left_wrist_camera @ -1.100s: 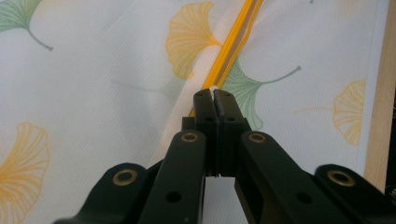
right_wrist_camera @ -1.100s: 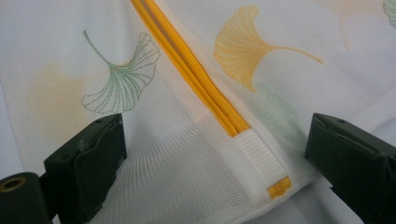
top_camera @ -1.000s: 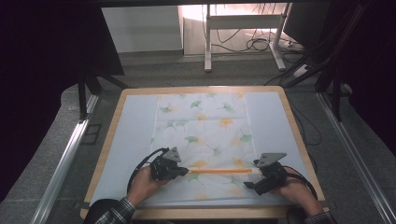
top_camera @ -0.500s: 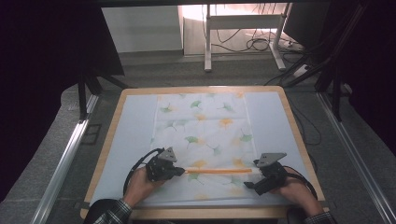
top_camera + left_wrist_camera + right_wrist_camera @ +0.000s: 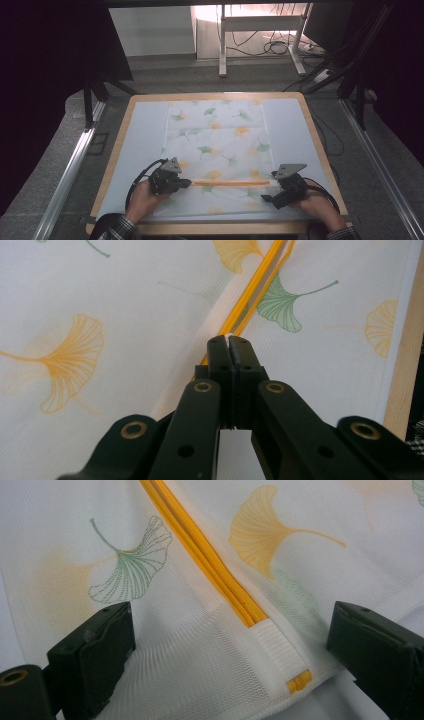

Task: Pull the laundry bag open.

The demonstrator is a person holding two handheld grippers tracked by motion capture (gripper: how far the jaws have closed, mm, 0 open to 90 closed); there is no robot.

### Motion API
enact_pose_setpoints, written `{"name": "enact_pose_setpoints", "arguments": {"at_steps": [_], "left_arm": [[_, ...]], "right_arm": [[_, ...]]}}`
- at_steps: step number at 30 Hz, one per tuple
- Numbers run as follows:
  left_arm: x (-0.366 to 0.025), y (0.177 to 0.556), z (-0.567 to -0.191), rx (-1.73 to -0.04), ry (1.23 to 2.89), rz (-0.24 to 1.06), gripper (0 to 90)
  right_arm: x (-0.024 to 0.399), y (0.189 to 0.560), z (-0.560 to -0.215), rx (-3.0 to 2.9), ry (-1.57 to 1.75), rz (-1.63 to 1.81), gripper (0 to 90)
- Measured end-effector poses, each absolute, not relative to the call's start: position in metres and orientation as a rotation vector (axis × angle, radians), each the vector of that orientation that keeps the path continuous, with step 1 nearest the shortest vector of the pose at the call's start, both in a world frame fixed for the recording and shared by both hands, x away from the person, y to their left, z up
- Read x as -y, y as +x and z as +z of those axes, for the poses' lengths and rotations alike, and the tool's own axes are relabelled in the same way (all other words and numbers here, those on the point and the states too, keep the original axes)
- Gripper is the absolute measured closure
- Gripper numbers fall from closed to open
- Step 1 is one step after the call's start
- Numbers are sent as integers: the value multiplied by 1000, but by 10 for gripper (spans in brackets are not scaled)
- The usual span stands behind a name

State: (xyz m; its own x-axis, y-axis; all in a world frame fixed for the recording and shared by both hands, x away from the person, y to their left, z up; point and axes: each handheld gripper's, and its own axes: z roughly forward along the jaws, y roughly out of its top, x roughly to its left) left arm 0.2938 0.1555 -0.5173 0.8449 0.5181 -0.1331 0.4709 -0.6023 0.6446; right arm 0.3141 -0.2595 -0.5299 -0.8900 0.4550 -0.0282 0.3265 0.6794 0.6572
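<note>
Right claw point(image 5: 235, 665) open astride the mesh bag's point(image 5: 165, 670) orange zipper point(image 5: 210, 565) end.

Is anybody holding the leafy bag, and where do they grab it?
The left gripper is shut at the orange zipper's end, apparently on its slider. The right gripper is open, straddling the other end.

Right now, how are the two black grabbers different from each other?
The left gripper has its jaws pressed shut at the split end of the orange zipper, while the right gripper has its jaws wide apart. The right gripper straddles the zipper's closed end with the white tab, not pinching it. Both are black, hand-held, and rest low on the leaf-print mesh bag.
</note>
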Motion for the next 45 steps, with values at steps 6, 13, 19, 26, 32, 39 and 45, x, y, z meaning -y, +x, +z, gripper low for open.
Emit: {"name": "enact_pose_setpoints", "arguments": {"at_steps": [6,13,19,26,32,39,45], "left_arm": [[-164,293,-516,-735,2314,102,900],[-171,290,-516,-752,2312,99,900],[-181,288,-515,-772,2300,104,900],[-195,284,-515,-810,2295,123,900],[-206,281,-515,-839,2289,139,900],[-217,279,-515,-870,2277,153,900],[-223,277,-516,-887,2276,161,900]], "right_arm": [[260,314,-530,-2702,636,1003,52],[259,314,-530,-2702,636,1002,52],[259,314,-530,-2702,636,1002,52],[259,314,-530,-2701,636,1002,52],[259,314,-530,-2702,637,1002,52],[259,314,-530,-2701,637,1003,52],[259,314,-530,-2701,639,1003,52]]}}
